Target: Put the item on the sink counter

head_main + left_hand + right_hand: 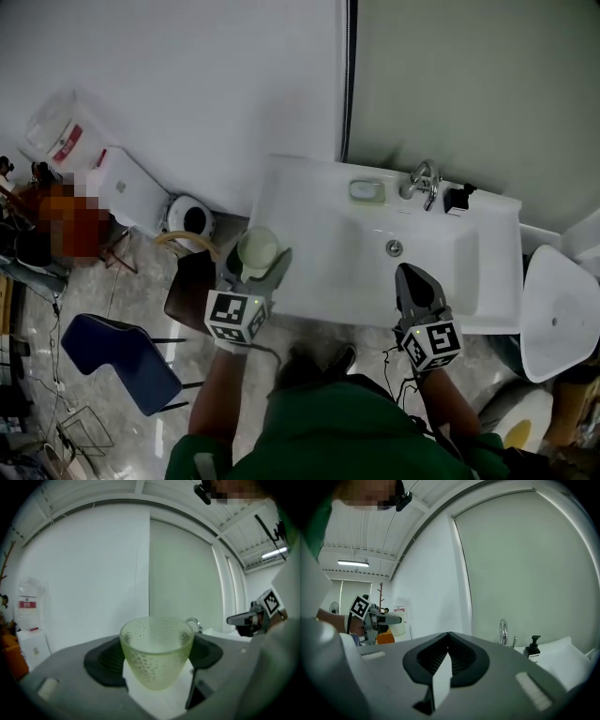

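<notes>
A pale green dimpled glass cup (157, 651) stands upright between the jaws of my left gripper (154, 656), which is shut on its sides. In the head view the cup (257, 251) and left gripper (253, 267) hover at the left front corner of the white sink counter (305, 202). My right gripper (417, 281) is shut and holds nothing, over the front edge of the basin. In the right gripper view its jaws (449, 656) meet at the tips.
On the counter's back edge are a soap dish (367, 191), a chrome faucet (422, 180) and a black soap dispenser (457, 198). The drain (395, 247) sits mid-basin. Left of the sink are a bin (190, 217), a dark chair (192, 289) and a blue chair (122, 356).
</notes>
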`<action>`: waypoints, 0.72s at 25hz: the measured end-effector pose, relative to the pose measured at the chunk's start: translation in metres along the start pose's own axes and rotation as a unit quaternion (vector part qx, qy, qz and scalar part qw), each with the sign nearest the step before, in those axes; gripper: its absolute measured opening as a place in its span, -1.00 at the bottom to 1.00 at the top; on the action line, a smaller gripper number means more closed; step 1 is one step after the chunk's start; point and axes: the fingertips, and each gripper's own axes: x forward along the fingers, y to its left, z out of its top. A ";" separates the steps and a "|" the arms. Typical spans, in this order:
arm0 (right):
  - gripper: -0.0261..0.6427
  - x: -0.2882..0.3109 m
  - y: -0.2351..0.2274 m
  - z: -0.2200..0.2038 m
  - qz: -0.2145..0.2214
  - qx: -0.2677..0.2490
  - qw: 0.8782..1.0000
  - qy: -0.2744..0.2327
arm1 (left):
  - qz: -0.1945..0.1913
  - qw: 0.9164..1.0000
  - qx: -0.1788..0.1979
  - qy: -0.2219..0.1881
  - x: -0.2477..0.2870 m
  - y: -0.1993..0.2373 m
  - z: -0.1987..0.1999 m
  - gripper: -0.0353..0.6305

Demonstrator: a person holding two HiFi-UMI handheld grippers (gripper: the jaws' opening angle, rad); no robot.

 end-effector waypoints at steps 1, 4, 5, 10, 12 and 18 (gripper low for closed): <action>-0.93 0.006 -0.003 0.000 -0.002 -0.001 1.000 0.003 | -0.003 1.000 0.000 0.003 0.009 0.005 -0.002 0.26; -0.93 0.025 -0.010 -0.001 -0.013 -0.006 1.000 0.012 | -0.015 1.000 0.005 0.013 0.037 0.022 -0.012 0.26; -0.93 0.031 -0.013 -0.001 -0.018 -0.008 1.000 0.015 | -0.020 1.000 0.004 0.015 0.047 0.028 -0.016 0.26; -0.93 0.063 -0.028 -0.006 -0.057 -0.008 0.998 0.037 | -0.052 0.998 -0.009 0.024 0.101 0.059 -0.037 0.26; -0.93 0.074 -0.031 -0.008 -0.071 -0.008 0.996 0.046 | -0.064 0.998 -0.009 0.027 0.123 0.073 -0.044 0.26; -0.93 0.097 -0.040 -0.013 -0.110 -0.012 0.991 0.069 | -0.096 0.995 -0.004 0.031 0.190 0.104 -0.070 0.26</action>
